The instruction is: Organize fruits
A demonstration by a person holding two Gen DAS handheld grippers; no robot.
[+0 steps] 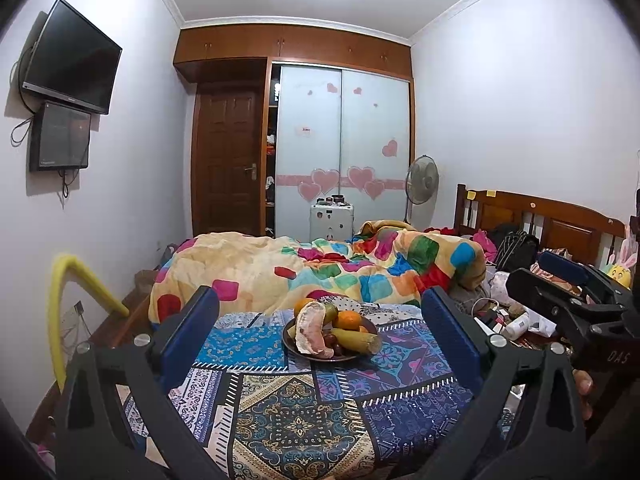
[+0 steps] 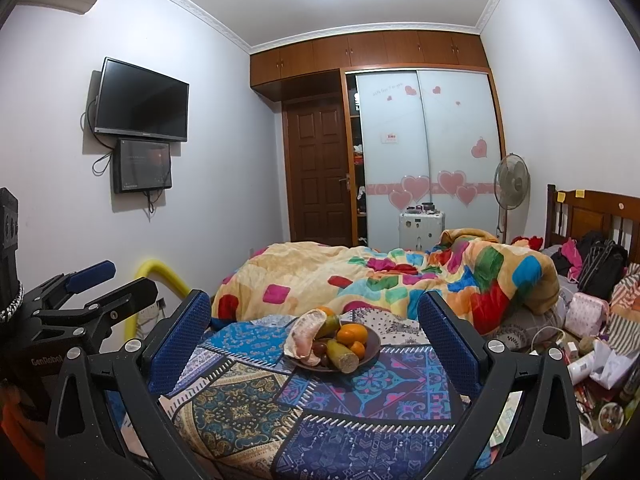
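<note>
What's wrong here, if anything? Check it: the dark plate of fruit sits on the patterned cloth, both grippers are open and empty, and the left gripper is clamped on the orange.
One thing is wrong: the left gripper is not clamped on the orange. Its jaws stand wide apart, short of the plate, as the left wrist view shows. The rest holds: the plate sits on the patterned cloth, and the right gripper is open and empty too.

Left hand-held gripper point(image 1: 320, 338), black frame with blue ribbed pads: jaws spread wide, nothing between, aimed level and forward. Right hand-held gripper point(image 2: 314, 334), same build: jaws equally wide, empty, level. Both side by side, apart, each visible at other's view edge. Fingertip point(image 1: 583, 384) of a hand behind right frame.
</note>
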